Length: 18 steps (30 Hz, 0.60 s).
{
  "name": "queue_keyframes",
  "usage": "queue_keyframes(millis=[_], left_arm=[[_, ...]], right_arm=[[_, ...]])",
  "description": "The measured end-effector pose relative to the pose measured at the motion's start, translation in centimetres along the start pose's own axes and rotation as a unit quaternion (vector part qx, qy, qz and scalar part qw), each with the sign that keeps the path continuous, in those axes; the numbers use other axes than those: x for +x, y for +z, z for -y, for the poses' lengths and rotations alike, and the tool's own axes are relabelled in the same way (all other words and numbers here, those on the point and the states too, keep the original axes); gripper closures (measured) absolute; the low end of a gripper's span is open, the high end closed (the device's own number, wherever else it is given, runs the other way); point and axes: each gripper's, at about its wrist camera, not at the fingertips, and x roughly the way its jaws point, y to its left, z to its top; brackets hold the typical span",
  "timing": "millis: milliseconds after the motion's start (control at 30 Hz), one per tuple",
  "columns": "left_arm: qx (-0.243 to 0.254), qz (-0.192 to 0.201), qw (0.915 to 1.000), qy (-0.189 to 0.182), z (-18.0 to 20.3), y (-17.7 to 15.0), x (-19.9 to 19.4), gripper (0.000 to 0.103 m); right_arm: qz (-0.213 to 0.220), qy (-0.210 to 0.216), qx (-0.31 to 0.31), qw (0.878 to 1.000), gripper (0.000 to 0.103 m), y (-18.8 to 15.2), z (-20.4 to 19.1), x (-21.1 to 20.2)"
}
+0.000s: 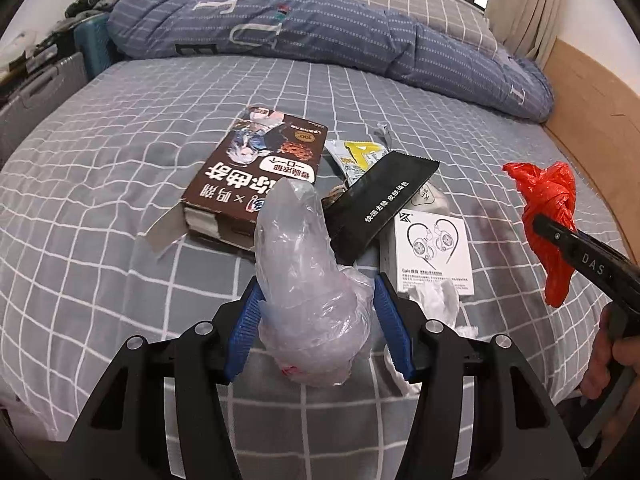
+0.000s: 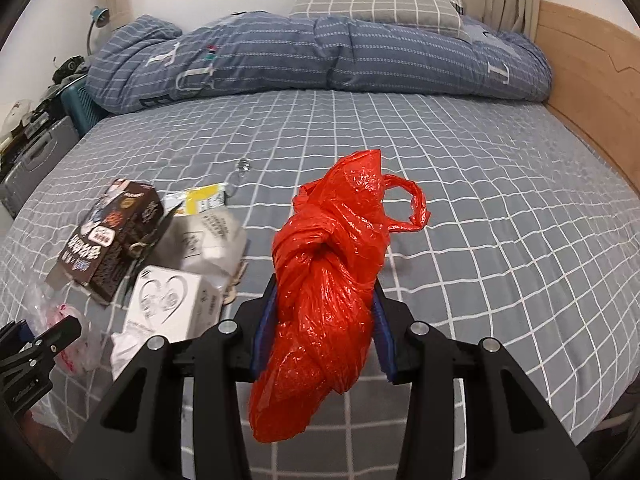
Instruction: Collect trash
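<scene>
Currently we note the left gripper (image 1: 316,320) closed partway on a crumpled clear plastic bag (image 1: 304,280); both blue pads (image 1: 244,332) press its sides, and the bag bulges up between the fingers. Right gripper (image 2: 324,328) is likewise clamped narrow on a knotted red plastic bag (image 2: 324,292), which sticks out above and hangs below the jaws, one handle loop free at upper right.

Views compared: left wrist cam shows the red bag (image 1: 548,216) side-on, held above the bed (image 1: 120,184), w/ the person's hand (image 1: 612,364) on the right tool's grip. Right wrist cam shows the left tool only at its lower-left edge, w/ the clear bag (image 2: 68,332) partly visible beside it.

Remaining trash lies in a cluster on the checked sheet, approx. mid-bed: brown snack box (image 1: 256,172) w/ an open end flap, yellow-and-white sachet (image 1: 356,156), black foil sachet (image 1: 380,204) leaning over the pile, white earphone box (image 1: 432,252), crumpled white tissue (image 1: 436,304) just beside that box. In left cam the clear bag blocks part of the snack box and black sachet.

Beyond: rolled blue quilt (image 2: 320,56) across the far side, checked pillow (image 2: 376,4) behind it, wooden bed board (image 2: 592,80) at right.
</scene>
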Motion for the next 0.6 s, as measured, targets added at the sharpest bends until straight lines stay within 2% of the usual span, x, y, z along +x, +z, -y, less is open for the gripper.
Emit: queue_keyframes(millis=[600], left_arm=[[0.009,0.012,0.9999,-0.003,0.1,-2.5,-3.4,0.048]], right_arm=[[0.020,0.006,-0.021,1.000,0.063,-2.3,-2.5,-4.3]])
